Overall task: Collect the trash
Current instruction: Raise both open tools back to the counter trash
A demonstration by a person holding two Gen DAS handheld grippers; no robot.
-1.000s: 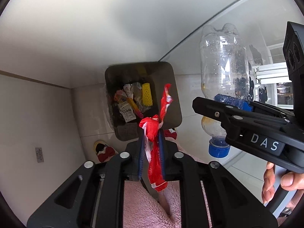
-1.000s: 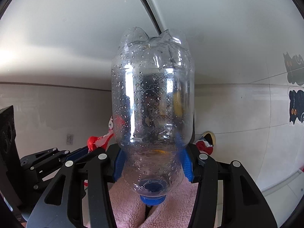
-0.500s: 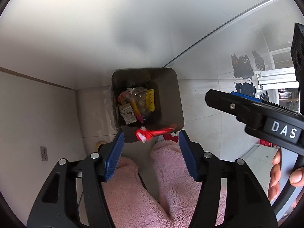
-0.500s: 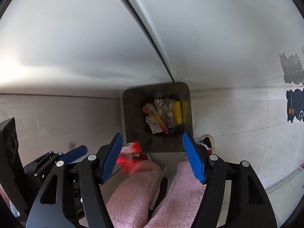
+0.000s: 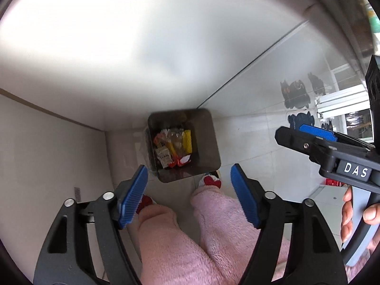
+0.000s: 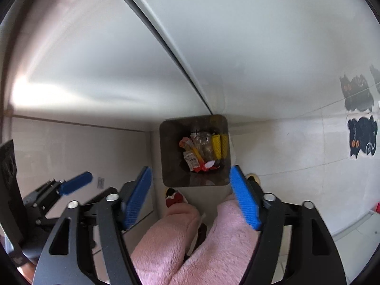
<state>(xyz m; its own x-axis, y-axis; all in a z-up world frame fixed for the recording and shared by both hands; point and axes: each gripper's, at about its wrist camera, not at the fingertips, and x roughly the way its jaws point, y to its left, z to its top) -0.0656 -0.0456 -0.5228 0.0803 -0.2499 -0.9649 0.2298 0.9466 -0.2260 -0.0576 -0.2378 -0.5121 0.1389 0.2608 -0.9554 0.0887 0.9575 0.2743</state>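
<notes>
A dark square trash bin [image 5: 204, 142] [image 6: 169, 156] stands on the floor below both grippers. In it lie a clear plastic bottle [image 5: 176, 138] [image 6: 203, 143], a red wrapper [image 5: 181, 161] [image 6: 206, 165], a yellow mesh piece [image 5: 187, 141] [image 6: 216, 146] and other small packets. My left gripper [image 5: 188, 196] is open and empty high above the bin. My right gripper [image 6: 190, 196] is open and empty too; it shows at the right of the left wrist view [image 5: 318, 137].
The person's pink fleece legs [image 5: 180, 242] [image 6: 190, 242] and red slippers [image 5: 210, 181] stand just in front of the bin. White walls meet in a corner behind it. Black cat stickers [image 6: 362, 136] mark the tiled floor at right.
Both grippers opened. The red wrapper dropped from the left gripper and the bottle from the right gripper; both now lie in the bin. The grippers rose higher.
</notes>
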